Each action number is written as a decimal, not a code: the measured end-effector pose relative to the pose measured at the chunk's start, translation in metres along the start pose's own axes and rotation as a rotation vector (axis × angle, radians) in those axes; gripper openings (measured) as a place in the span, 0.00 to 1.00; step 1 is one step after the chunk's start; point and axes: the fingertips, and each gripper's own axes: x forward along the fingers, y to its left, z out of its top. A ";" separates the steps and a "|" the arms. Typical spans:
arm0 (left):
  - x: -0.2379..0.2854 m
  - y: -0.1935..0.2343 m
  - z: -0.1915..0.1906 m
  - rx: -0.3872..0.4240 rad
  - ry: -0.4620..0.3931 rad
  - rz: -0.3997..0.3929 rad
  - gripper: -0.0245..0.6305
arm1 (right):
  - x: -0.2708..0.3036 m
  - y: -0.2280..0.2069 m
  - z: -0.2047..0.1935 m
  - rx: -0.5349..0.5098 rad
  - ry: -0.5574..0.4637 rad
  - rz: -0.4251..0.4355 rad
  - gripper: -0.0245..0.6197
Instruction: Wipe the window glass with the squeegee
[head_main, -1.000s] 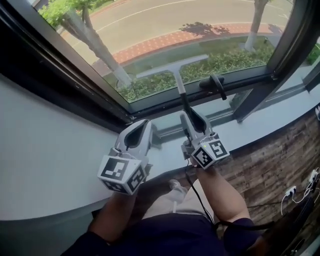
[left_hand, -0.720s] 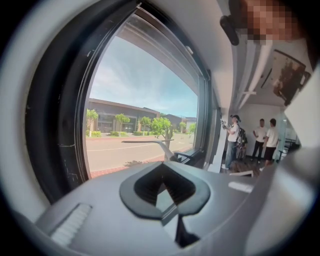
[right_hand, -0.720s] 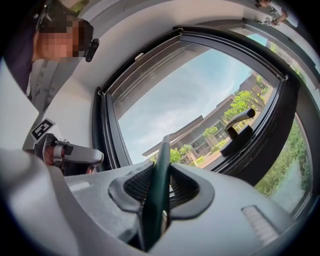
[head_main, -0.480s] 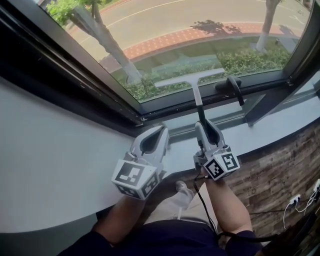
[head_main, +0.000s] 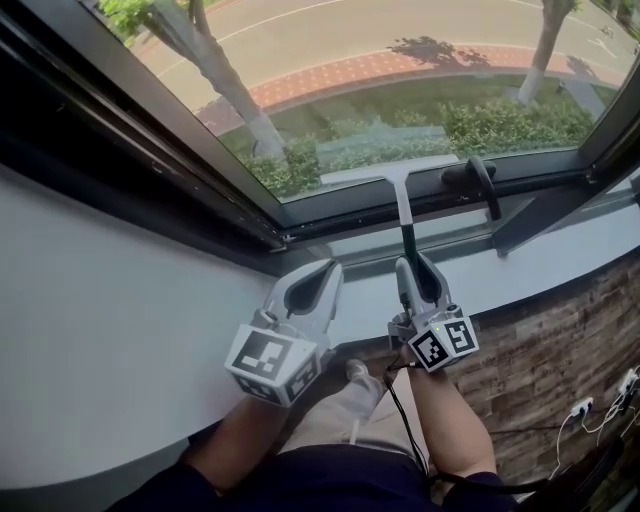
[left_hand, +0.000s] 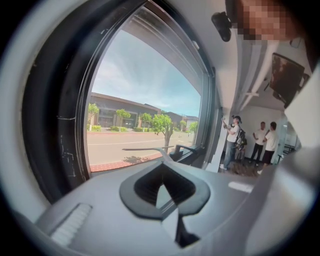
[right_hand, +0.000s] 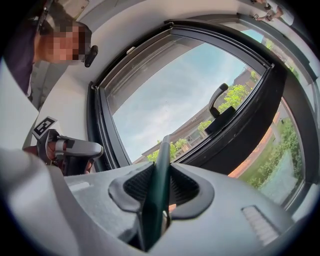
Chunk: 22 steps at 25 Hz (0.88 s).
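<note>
The squeegee (head_main: 392, 172) has a pale blade lying flat against the window glass (head_main: 330, 70), close above the dark bottom frame. Its dark green handle (head_main: 407, 232) runs back into my right gripper (head_main: 412, 262), which is shut on it. In the right gripper view the handle (right_hand: 161, 175) stands between the pads. My left gripper (head_main: 328, 268) hovers over the white sill beside the right one, shut with nothing in it. Seen from the left gripper (left_hand: 162, 165), the squeegee blade (left_hand: 145, 148) shows against the glass.
A black window handle (head_main: 478, 180) sticks out from the frame just right of the blade. A white sill (head_main: 540, 255) runs below the window, with a brick wall (head_main: 540, 340) under it. Cables and a socket (head_main: 580, 408) lie at lower right. Several people (left_hand: 260, 142) stand farther off in the room.
The squeegee blade has slid down the glass toward the bottom frame, drawn by my right gripper. The left gripper has stayed beside it, still shut.
</note>
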 end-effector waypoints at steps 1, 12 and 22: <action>0.001 0.000 -0.001 -0.001 0.004 -0.005 0.04 | -0.001 -0.002 -0.002 0.003 0.006 -0.003 0.20; 0.007 -0.005 -0.007 -0.001 0.009 -0.011 0.04 | -0.006 -0.015 -0.020 0.018 0.064 -0.018 0.20; 0.001 -0.014 -0.001 -0.003 -0.003 -0.019 0.04 | -0.022 -0.011 -0.009 0.017 0.100 -0.029 0.20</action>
